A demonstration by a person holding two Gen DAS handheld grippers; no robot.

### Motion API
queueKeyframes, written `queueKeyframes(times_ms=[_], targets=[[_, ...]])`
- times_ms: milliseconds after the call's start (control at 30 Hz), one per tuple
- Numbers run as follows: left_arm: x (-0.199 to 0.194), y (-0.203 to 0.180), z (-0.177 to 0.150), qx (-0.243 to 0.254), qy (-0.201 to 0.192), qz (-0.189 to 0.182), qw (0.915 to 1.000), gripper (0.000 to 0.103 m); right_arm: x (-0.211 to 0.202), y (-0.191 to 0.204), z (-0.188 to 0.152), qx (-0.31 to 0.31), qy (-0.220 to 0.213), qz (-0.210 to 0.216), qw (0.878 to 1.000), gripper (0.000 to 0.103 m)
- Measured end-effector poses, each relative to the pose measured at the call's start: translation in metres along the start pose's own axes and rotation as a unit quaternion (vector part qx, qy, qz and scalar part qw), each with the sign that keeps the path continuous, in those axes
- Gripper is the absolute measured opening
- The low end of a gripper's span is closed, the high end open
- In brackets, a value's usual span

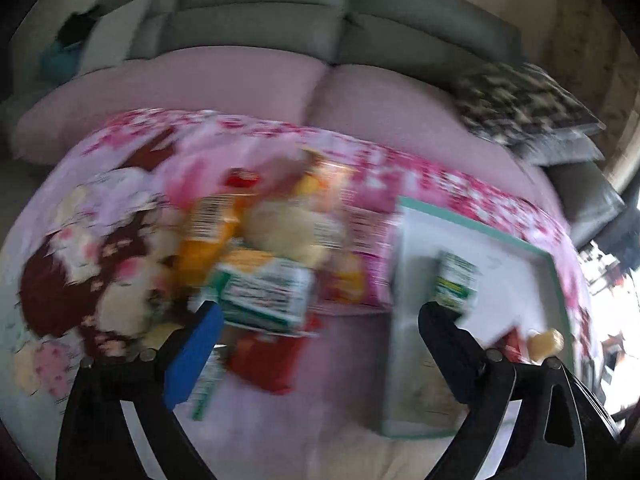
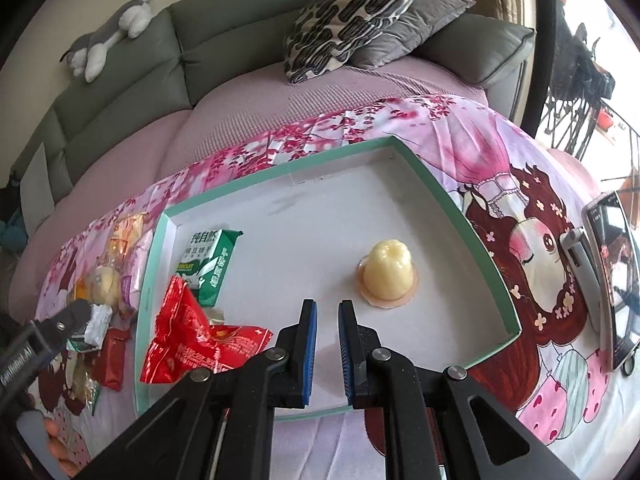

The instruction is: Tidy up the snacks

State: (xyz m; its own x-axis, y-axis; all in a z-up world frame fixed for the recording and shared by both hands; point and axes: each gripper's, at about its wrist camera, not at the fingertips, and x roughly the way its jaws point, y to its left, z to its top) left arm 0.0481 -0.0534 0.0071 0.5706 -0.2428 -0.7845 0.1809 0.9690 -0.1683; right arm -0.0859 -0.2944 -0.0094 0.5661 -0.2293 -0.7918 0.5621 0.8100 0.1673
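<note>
2 grippers: left gripper (image 1: pixel 320 316) spread wide, empty; right gripper (image 2: pixel 328 314) pressed nearly together, empty.
Pale yellow domed jelly cup (image 2: pixel 387 273): upright in the shallow green-rimmed white tray (image 2: pixel 436 184), just beyond the right gripper.
Green-and-white biscuit packet (image 1: pixel 266 290): blurred, between the left fingertips' far ends, long axis crosswise.

- The right claw (image 2: pixel 328 320) hangs over the teal-rimmed tray (image 2: pixel 472 236), its blue pads nearly together with nothing between them.
- A pale yellow jelly cup (image 2: pixel 387 276) sits just ahead, slightly right.
- A red snack packet (image 2: pixel 188 340) lies to its left, with a green-and-white biscuit pack (image 2: pixel 210 264) beyond.
- A phone (image 2: pixel 612 276) stands far right.
</note>
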Motion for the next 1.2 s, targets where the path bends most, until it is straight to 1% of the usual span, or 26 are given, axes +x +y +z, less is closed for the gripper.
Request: queueKeyframes(times_ms=[67,200,233,267,300,333,367,400,467,633,700,767,900,1067,1200], targets=[[-0.002,0.018,0.003,-0.016,-0.005,0.026,0.9995,0.098,0.001,0.006,-0.001,-0.008,0.002,0.0,1.0,0.014],[-0.006,0.049,0.006,-0.039,-0.012,0.063,0.9972,0.099,0.001,0.019,-0.003,-0.03,0.001,0.001,1.0,0.016],[-0.008,0.055,0.007,-0.044,-0.013,0.071,0.9964,0.099,0.001,0.022,-0.003,-0.034,0.0,-0.001,0.999,0.021],[-0.01,0.062,0.006,-0.047,-0.014,0.081,0.9955,0.099,0.001,0.024,-0.003,-0.038,-0.001,-0.001,0.999,0.033],[-0.011,0.068,0.006,-0.049,-0.016,0.092,0.9944,0.099,0.001,0.026,-0.003,-0.041,-0.001,0.0,0.999,0.041],[-0.014,0.076,0.007,-0.049,-0.017,0.109,0.9927,0.099,0.0,0.028,-0.004,-0.042,-0.002,0.001,0.999,0.063],[-0.016,0.08,0.006,-0.047,-0.019,0.116,0.9919,0.099,0.0,0.029,-0.004,-0.042,-0.004,0.0,0.999,0.074],[-0.019,0.086,0.006,-0.045,-0.023,0.129,0.9903,0.099,-0.002,0.031,-0.004,-0.044,-0.008,-0.002,0.999,0.075],[-0.024,0.095,0.007,-0.045,-0.029,0.144,0.9882,0.099,-0.002,0.035,-0.004,-0.05,-0.008,-0.005,0.999,0.076],[-0.033,0.112,0.008,-0.054,-0.041,0.16,0.9848,0.1,0.002,0.044,-0.006,-0.066,-0.003,-0.016,0.998,0.085],[-0.037,0.116,0.008,-0.054,-0.046,0.165,0.9837,0.1,0.002,0.047,-0.007,-0.072,-0.007,-0.019,0.997,0.09],[-0.042,0.121,0.009,-0.054,-0.054,0.168,0.9827,0.1,0.001,0.05,-0.008,-0.079,-0.013,-0.028,0.996,0.103],[-0.048,0.133,0.009,-0.065,-0.061,0.169,0.9816,0.1,0.0,0.055,-0.01,-0.089,-0.023,-0.036,0.995,0.103],[-0.051,0.147,0.007,-0.081,-0.057,0.172,0.9802,0.1,-0.002,0.061,-0.01,-0.09,-0.03,-0.035,0.995,0.103],[-0.054,0.157,0.006,-0.091,-0.055,0.17,0.9797,0.1,-0.003,0.064,-0.01,-0.095,-0.038,-0.042,0.994,0.103]])
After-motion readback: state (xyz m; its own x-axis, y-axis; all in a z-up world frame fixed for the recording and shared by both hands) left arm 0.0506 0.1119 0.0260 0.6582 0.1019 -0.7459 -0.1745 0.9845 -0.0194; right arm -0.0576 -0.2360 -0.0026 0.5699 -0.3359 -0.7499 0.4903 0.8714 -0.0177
